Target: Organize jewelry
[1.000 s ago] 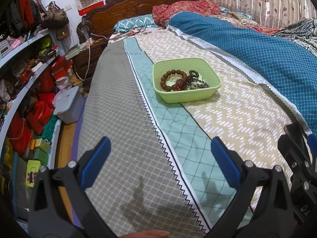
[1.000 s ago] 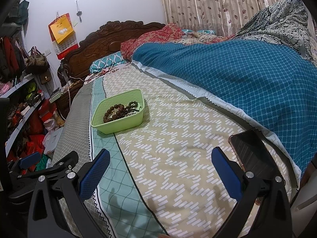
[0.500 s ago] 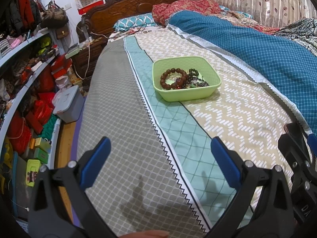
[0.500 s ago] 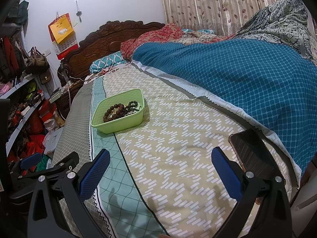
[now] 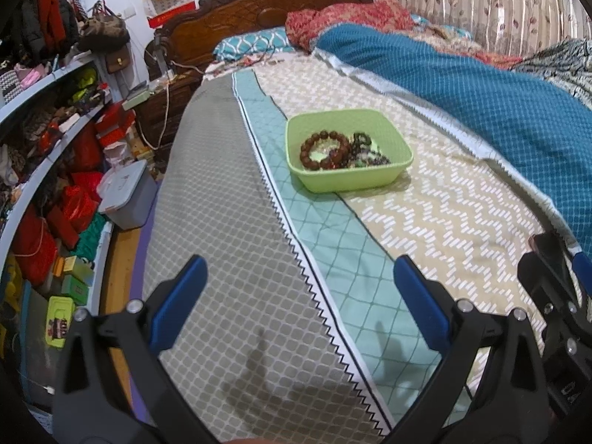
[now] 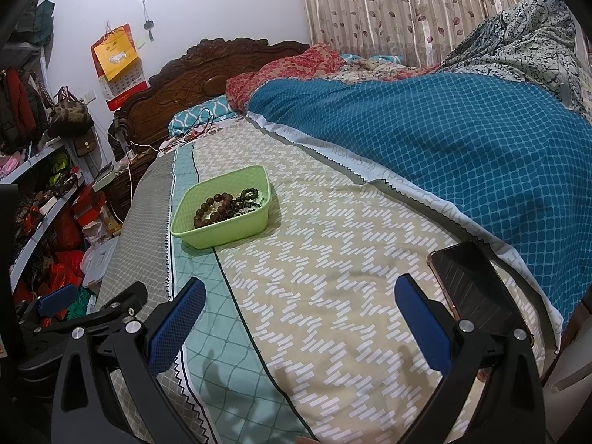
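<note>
Left gripper hovers above the bed, jaws spread wide and empty. Ahead of it, well apart, the green tray contains the bead bracelets, probably corralling them. Right gripper likewise gapes empty; bare bedding ahead permits unobstructed approach.

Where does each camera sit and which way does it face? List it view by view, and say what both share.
Left wrist: on the left gripper, facing up the bed toward the headboard; its open jaws show, the right gripper at right edge.
Right wrist: on the right gripper, facing likewise; open jaws, the left gripper lower left, phone at right.
Shared: green tray of bead bracelets.
</note>
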